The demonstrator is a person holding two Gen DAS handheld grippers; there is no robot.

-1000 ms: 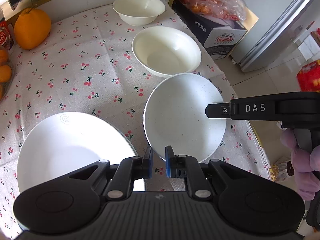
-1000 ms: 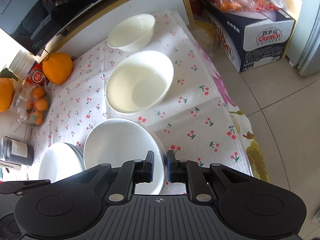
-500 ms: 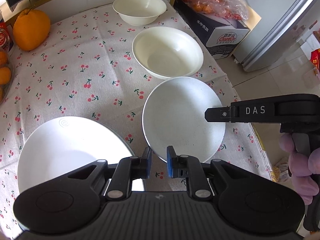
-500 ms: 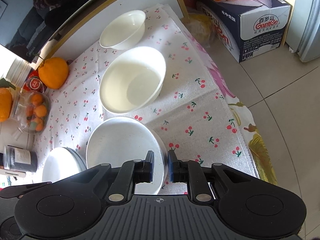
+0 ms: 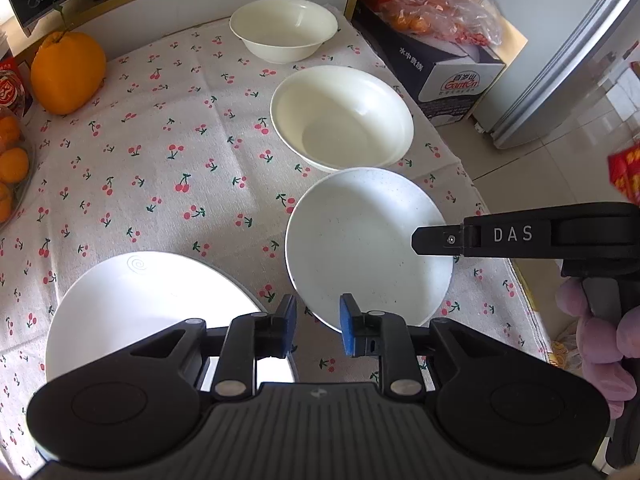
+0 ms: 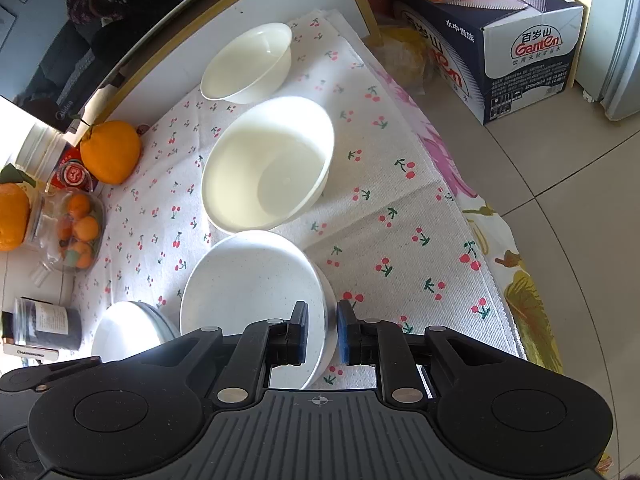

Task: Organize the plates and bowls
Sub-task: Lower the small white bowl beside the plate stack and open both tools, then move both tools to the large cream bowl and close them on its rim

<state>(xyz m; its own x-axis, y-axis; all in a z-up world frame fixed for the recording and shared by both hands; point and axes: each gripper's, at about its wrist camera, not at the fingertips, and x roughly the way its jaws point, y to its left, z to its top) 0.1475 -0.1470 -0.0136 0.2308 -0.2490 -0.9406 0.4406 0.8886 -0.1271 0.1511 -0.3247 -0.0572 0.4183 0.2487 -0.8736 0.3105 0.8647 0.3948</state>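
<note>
1. 4 pieces of white crockery sit on the cherry-print cloth (image 5: 168, 168): a small bowl (image 5: 284, 29) at the far end, a large bowl (image 5: 342, 118) nearer, a speckled plate (image 5: 360, 240) nearer again, and a flat plate (image 5: 140, 304) with a spiral mark to the left of the speckled one.
2. The large bowl's near rim lies just beside the far rim of the speckled plate; whether they touch cannot be told. The small bowl stands apart from the large one.
3. The right gripper (image 6: 322, 330) straddles the right-hand rim of the speckled plate (image 6: 248, 284), 1 blue pad inside the rim and 1 outside. A narrow gap shows between pads and rim, so I cannot tell if it is clamped.
4. From the left wrist view, that gripper's black finger, marked DAS, reaches over the plate's right edge, with a purple-gloved hand (image 5: 604, 344) on its handle.
5. The left gripper (image 5: 316, 330) holds nothing, its jaws a little way apart, poised over the cloth between the flat plate and the speckled plate's near rim.
6. A big orange fruit (image 5: 68, 74) sits at the cloth's far left corner, and a Ganten carton (image 6: 516, 40) stands on the floor beyond the table.
</note>
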